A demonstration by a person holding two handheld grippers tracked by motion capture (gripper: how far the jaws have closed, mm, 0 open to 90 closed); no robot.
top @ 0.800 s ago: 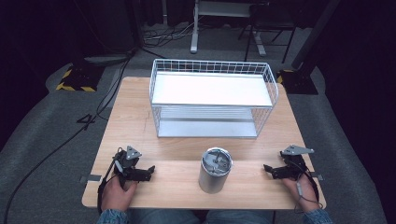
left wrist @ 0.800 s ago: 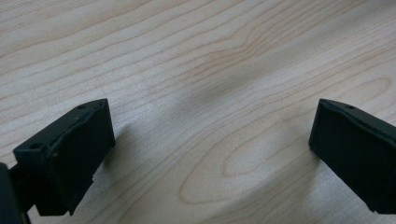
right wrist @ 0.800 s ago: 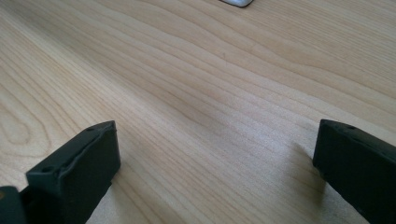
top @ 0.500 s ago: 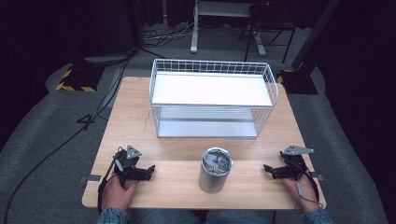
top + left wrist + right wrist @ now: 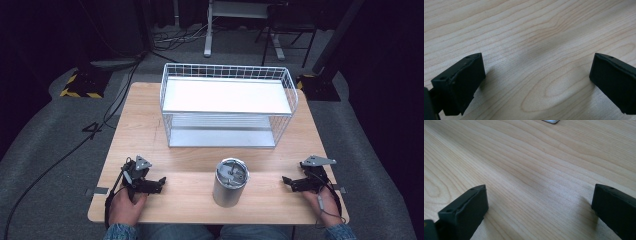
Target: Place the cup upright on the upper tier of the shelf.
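A steel tumbler with a lid stands upright near the front middle of the wooden table. Behind it sits a white wire two-tier rack. My left gripper rests on the table at the front left, held by a hand, pointing toward the tumbler. My right gripper rests at the front right, also pointing inward. In the left gripper view the jaws stand wide apart over bare wood. The right gripper view shows the same over bare wood. Both are open and hold nothing.
The rack's white foot peeks in at the top of the right gripper view. Cables trail over the grey floor to the left. A black-and-yellow striped base sits beyond the table's far left corner.
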